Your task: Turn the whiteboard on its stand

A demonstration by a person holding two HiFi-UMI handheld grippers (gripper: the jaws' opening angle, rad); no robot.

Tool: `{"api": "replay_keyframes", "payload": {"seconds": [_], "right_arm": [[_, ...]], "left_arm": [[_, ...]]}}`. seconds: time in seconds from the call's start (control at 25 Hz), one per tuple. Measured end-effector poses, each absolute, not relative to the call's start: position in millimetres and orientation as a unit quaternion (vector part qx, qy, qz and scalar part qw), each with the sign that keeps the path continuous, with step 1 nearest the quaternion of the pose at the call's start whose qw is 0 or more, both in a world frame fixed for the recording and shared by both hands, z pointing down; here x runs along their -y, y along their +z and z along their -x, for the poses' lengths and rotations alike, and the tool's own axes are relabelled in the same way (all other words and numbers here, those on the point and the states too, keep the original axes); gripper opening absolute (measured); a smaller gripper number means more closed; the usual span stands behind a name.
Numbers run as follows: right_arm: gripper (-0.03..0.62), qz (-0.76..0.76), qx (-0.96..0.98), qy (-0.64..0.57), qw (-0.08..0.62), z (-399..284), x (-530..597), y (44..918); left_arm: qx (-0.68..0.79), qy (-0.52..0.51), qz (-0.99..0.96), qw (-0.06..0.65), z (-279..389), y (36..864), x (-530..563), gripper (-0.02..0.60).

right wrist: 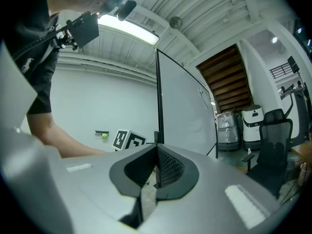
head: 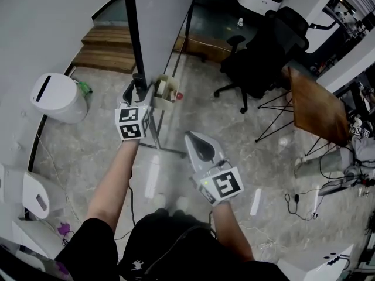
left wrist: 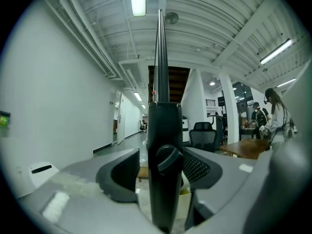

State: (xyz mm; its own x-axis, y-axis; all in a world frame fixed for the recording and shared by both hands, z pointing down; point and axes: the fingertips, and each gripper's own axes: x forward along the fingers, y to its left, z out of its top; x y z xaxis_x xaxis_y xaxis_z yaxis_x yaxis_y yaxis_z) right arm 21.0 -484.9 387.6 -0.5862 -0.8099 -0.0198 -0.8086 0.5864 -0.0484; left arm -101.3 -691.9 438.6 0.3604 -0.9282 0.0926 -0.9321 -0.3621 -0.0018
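Two grippers noted. Which one is on the job, and where is the whiteboard? (obs. A)

Left gripper [head: 136, 91]. The whiteboard [head: 164, 22] stands upright straight ahead of the person, seen nearly edge-on, carried on the black stand post [head: 132, 34] at its left edge. The left gripper is up against that post, low down. (obs. B)

Jaw condition, left? (A)

Wide. The left gripper view shows the post and its knob [left wrist: 168, 159] between the jaws. The right pad lies close against the post, but a sliver of floor shows at the left pad, so I read no firm clamp. (B)

Why there? (A)

My judgement: the knob looks like the lock for the board's pivot, and the post is the one rigid part to brace on. Straddling it puts the jaws in place either to work the knob or to steady the stand. (B)

Right gripper [head: 196, 142]? (A)

Pads together, nothing between them. It is held low and back, near the person's body and well apart from the board, pointed toward it. I take it as parked clear of the board's swing. (B)

Risk? (A)

A loose hold on the post could slip. (B)
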Motion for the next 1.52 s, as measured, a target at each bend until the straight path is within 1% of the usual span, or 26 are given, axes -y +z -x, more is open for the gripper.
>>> {"api": "replay_keyframes", "payload": {"seconds": [0.12, 0.16, 0.92, 1.52], "right_arm": [[0.006, 0.458, -0.889, -0.021, 0.017, -23, 489, 391], [0.005, 0.460, -0.887, -0.022, 0.016, -25, 489, 391], [0.006, 0.480, -0.877, -0.021, 0.013, -28, 461, 391], [0.006, 0.482, -0.876, -0.014, 0.026, -33, 429, 386]], "left_arm": [[0.558, 0.039, -0.828, 0.025, 96, 441, 696, 0.212], [0.558, 0.039, -0.829, 0.026, 94, 441, 697, 0.198], [0.564, 0.043, -0.824, 0.042, 98, 439, 679, 0.192], [0.562, 0.053, -0.825, 0.044, 102, 442, 632, 0.192]]}}
